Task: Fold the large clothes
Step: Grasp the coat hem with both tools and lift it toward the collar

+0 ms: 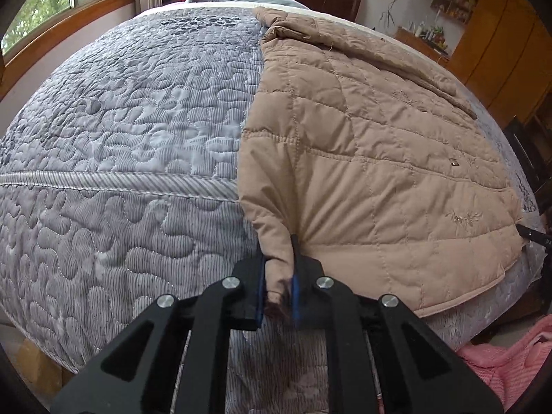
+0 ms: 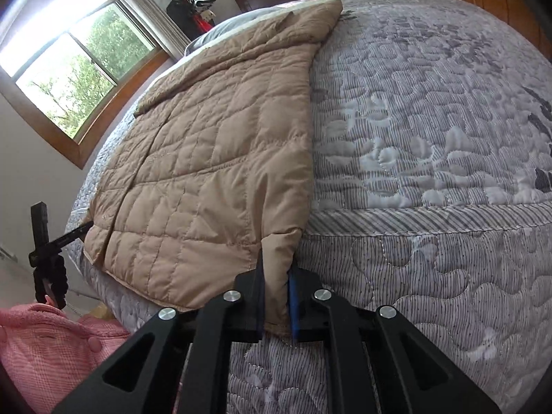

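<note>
Each gripper's jaws, left gripper [image 1: 278, 276] and right gripper [image 2: 276, 288], pinch a corner of the tan quilted coat [image 1: 372, 158] on the bed [image 1: 120, 145].

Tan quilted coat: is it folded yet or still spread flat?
Spread flat: the tan quilted coat lies open across the quilted bedspread, with no layer doubled over.

Left gripper [image 1: 278, 276]: matte black, angular linkage arms fanned across lower frame, triangular cut-outs in outer arms. Four round silver screw heads sat in row across arm joints. Finger pads [image 1: 259, 288] were blue, edges only visible. Right gripper [image 2: 276, 293]: same build, black linkage, four silver screws, blue pads [image 2: 294, 305], thin pale rods showed between arms near bottom edge.
</note>
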The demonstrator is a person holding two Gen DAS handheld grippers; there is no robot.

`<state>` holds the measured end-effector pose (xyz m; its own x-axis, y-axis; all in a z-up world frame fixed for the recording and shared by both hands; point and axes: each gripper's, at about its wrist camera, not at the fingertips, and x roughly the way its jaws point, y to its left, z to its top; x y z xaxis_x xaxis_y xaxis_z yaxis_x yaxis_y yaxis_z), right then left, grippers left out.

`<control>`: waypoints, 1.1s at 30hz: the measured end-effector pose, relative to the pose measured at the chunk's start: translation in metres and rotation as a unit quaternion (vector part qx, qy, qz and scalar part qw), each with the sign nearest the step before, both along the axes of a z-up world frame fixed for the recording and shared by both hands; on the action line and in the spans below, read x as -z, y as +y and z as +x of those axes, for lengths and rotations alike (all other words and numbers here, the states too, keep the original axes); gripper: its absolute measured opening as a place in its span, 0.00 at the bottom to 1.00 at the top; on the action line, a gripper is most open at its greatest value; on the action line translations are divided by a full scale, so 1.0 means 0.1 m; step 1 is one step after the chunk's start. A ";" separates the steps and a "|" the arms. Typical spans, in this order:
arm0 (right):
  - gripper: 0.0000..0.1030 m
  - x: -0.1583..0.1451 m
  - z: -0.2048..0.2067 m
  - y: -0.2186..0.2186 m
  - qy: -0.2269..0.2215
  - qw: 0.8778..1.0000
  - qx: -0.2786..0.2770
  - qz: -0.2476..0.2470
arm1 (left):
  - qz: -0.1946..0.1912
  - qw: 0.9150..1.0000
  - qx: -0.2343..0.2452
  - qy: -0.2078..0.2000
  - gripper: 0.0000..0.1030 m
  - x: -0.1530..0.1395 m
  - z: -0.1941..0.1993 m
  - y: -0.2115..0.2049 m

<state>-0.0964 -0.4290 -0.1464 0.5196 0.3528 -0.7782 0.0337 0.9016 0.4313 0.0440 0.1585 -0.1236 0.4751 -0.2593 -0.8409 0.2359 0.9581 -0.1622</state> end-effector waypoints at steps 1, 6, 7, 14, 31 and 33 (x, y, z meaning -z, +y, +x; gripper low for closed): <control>0.10 0.00 0.00 -0.01 -0.001 1.000 0.001 -0.001 | -0.003 1.000 -0.002 0.001 0.10 0.00 0.00 0.00; 0.10 -0.12 -0.08 -0.03 -0.023 1.000 0.011 0.012 | -0.023 0.999 0.003 -0.022 0.09 -0.22 -0.11 0.01; 0.10 -0.18 -0.09 -0.05 -0.032 0.999 0.012 0.017 | -0.026 0.999 0.005 -0.028 0.09 -0.28 -0.12 0.00; 0.10 -0.72 -0.02 -0.07 -0.093 0.995 0.009 0.017 | -0.068 0.994 0.024 -0.080 0.09 -0.76 -0.05 -0.01; 0.10 -1.41 1.42 -0.45 -0.106 0.994 0.010 0.021 | -0.089 0.988 0.032 -0.122 0.08 -1.39 1.57 -0.36; 0.10 -1.44 1.67 -0.54 -0.100 0.994 0.017 0.029 | -0.081 0.988 0.027 -0.131 0.08 -1.43 1.85 -0.45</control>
